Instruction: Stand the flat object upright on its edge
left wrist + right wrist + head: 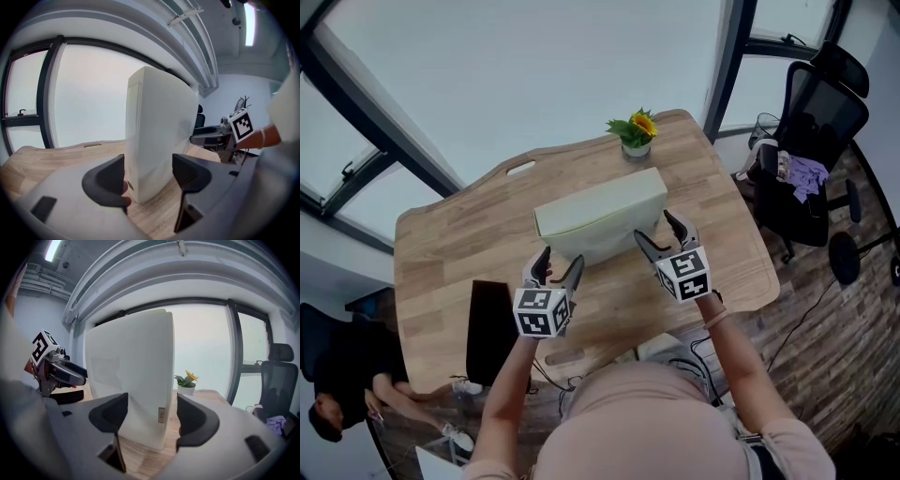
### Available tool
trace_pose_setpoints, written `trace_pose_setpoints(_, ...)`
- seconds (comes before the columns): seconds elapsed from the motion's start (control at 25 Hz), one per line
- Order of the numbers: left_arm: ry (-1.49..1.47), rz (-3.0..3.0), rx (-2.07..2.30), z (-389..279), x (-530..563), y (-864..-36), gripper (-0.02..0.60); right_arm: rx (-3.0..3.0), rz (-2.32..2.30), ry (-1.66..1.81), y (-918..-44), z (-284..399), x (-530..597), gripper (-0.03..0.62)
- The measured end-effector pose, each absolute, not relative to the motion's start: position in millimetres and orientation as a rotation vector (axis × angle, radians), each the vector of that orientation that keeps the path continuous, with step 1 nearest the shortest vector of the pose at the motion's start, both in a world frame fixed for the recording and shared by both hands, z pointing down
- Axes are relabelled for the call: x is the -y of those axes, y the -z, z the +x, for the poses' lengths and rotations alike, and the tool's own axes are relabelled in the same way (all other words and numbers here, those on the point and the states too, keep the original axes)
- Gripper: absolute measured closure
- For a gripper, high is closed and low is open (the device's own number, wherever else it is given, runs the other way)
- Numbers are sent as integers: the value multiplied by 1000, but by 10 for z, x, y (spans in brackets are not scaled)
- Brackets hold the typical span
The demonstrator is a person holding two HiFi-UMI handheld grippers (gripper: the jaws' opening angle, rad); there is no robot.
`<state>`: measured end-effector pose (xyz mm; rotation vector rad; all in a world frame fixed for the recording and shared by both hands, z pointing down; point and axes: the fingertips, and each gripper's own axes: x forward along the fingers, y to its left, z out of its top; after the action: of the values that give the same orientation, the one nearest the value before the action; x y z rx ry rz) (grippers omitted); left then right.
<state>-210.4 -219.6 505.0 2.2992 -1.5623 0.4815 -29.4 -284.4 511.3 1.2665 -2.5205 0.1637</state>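
A white flat box point(600, 217) stands upright on its long edge in the middle of the wooden table point(459, 244). My left gripper point(561, 266) is at its near left end and my right gripper point(657, 230) at its near right end. Both are open. In the left gripper view the box point(159, 140) rises straight ahead, and the left gripper point(149, 176) has its dark fingers on either side of the box's narrow end, with gaps showing. The right gripper view shows the same: the box point(129, 376) stands ahead of the right gripper point(151, 416), which straddles its end.
A small potted sunflower point(635, 131) stands at the table's far edge behind the box. A flat black object point(490, 328) lies at the near left of the table. A black office chair point(811, 141) with clothes on it stands off to the right.
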Motion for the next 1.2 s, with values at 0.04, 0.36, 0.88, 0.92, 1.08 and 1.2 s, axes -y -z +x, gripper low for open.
trace_pose_setpoints(0.04, -481, 2300, 1561, -2096, 2182, -5048, 279, 2518, 1268, -164, -5113, -289, 2830, 278)
trace_pose_setpoints(0.36, -464, 2307, 1566, -2099, 2075, -5015, 281, 2508, 1284, -150, -5081, -298, 2706, 286)
trace_pose_setpoints(0.88, -418, 2343, 1539, -2132, 1879, -4930, 284, 2488, 1305, -141, -5057, -378, 2479, 328)
trace_pose_setpoints(0.92, -414, 2345, 1540, -2136, 1861, -4924, 288, 2484, 1307, -143, -5060, -383, 2454, 332)
trace_pose_setpoints(1.08, -403, 2351, 1563, -2175, 1802, -4896, 366, 2473, 1316, -148, -5064, -414, 2349, 342)
trace_pose_setpoints(1.2, -393, 2354, 1570, -2186, 1748, -4893, 384, 2464, 1321, -152, -5079, -429, 2259, 354)
